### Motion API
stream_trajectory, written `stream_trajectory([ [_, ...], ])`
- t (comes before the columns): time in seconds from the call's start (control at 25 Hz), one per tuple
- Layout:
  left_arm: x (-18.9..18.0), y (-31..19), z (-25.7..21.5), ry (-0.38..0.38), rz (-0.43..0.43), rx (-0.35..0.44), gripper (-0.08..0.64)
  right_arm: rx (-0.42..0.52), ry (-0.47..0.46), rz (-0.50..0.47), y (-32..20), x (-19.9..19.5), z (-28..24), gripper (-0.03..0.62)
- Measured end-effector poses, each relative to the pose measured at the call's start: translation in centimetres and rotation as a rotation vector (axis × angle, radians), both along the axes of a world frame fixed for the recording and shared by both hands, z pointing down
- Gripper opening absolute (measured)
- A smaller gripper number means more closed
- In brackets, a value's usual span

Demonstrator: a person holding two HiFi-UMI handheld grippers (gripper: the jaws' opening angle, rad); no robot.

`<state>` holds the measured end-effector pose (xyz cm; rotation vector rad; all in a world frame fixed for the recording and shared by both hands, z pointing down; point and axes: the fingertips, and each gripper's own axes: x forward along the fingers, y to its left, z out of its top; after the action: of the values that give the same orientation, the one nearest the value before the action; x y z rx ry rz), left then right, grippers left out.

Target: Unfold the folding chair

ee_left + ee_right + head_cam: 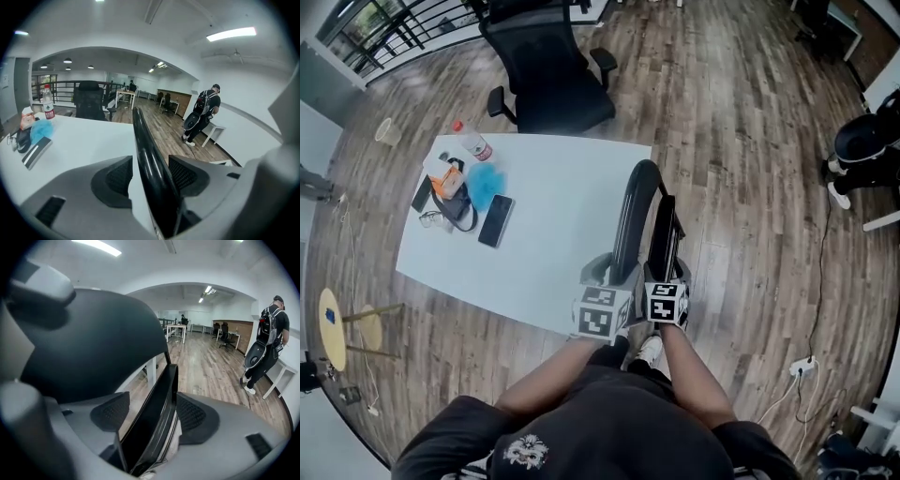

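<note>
The folded black chair [635, 214] stands upright on the wood floor against the white table's right edge. In the head view both grippers sit at its near end, side by side. My left gripper [613, 277] straddles the glossy curved backrest rim [149, 164]; its jaws are open, with table showing between the left pad [115, 180] and the rim. My right gripper [665, 272] straddles the flat seat panel [157, 420], which stands on edge. Those jaws are open too, with a gap at the left pad [111, 412]. The broad black backrest [93, 352] fills the left of the right gripper view.
The white table [567, 239] carries a phone [496, 220], a bottle [474, 145] and small items at its left end. A black office chair [548, 80] stands behind it. A person with a backpack [204, 112] stands off to the right. A power strip [802, 366] lies on the floor.
</note>
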<state>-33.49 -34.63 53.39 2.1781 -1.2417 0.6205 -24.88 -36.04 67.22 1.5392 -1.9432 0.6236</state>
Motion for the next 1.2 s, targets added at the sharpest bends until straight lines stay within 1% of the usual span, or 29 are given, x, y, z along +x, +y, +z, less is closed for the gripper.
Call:
stream_trajectory([
  [0.16, 0.8, -0.2, 0.9, 0.058, 0.014, -0.072, 0.227, -0.110, 0.020, -0.014, -0.9, -0.6, 4.2, 0.321],
  [0.28, 1.5, 0.0, 1.6, 0.079, 0.037, -0.126, 0.227, -0.198, 0.029, -0.018, -1.2, -0.9, 8.3, 0.328],
  [0.4, 1.9, 0.2, 2.1, 0.067, 0.059, -0.139, 0.227, -0.270, 0.055, -0.027, -1.3, -1.2, 9.8, 0.328],
  [0.48, 2.1, 0.1, 2.3, 0.065, 0.064, -0.138, 0.226, -0.297, 0.055, -0.016, -1.5, -1.2, 9.9, 0.329],
  [0.6, 2.0, 0.0, 2.4, 0.075, 0.061, -0.141, 0.227, -0.310, 0.041, 0.003, -1.6, -1.1, 10.1, 0.328],
  [0.76, 1.9, 0.1, 2.6, 0.064, 0.082, -0.145, 0.225, -0.311, -0.014, 0.033, -1.3, -0.4, 10.7, 0.328],
  [0.84, 1.8, 0.0, 2.6, 0.065, 0.093, -0.150, 0.222, -0.302, -0.046, 0.072, -1.3, 0.1, 10.0, 0.328],
  [0.92, 1.6, -0.2, 2.5, 0.071, 0.096, -0.159, 0.204, -0.300, -0.078, 0.112, -1.1, 0.8, 9.5, 0.328],
  [1.04, 1.8, -0.3, 2.4, 0.075, 0.110, -0.169, 0.199, -0.306, -0.120, 0.147, -0.6, 2.2, 9.5, 0.328],
  [1.2, 2.5, -0.3, 2.5, 0.069, 0.124, -0.164, 0.198, -0.294, -0.137, 0.165, -0.3, 5.3, 9.2, 0.328],
])
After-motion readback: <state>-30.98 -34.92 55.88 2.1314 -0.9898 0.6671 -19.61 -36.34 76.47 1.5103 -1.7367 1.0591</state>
